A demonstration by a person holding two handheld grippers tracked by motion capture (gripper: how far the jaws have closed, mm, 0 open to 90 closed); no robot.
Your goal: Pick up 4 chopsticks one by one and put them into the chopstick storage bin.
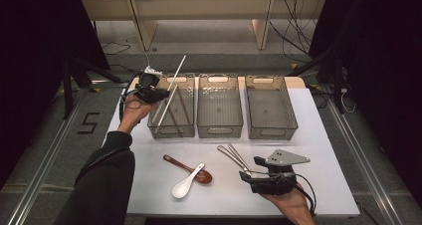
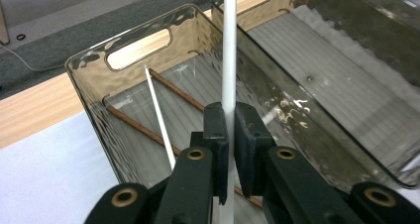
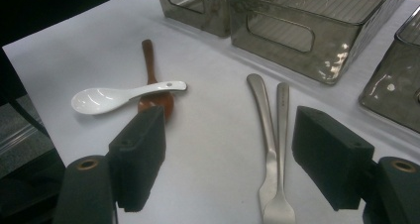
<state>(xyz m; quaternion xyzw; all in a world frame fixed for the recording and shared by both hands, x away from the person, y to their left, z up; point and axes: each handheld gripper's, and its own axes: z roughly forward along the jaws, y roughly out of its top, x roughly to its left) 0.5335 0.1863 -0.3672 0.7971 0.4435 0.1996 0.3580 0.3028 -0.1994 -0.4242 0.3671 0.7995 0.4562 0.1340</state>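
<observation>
My left gripper [image 1: 160, 92] [image 2: 229, 119] is shut on a white chopstick [image 1: 178, 69] [image 2: 229, 45] held over the left bin [image 1: 169, 134] [image 2: 89, 60]. A second white chopstick [image 1: 166, 108] [image 2: 158, 110] leans inside that bin, above two brown chopsticks [image 2: 174, 88] on its floor. My right gripper [image 1: 251, 168] [image 3: 230, 144] stands open low over the white table top, with the head ends of two metal utensils [image 1: 233, 155] [image 3: 271, 135] lying between its jaws. A white ceramic spoon [image 1: 186, 185] [image 3: 114, 96] rests across a brown wooden spoon [image 1: 185, 166] [image 3: 148, 60].
Three translucent grey bins stand in a row at the back; the middle bin [image 1: 219, 131] [image 3: 292, 40] and the right bin [image 1: 271, 134] hold nothing I can see. The white table top [image 1: 318, 150] ends near my right hand. Cables lie on the floor beyond.
</observation>
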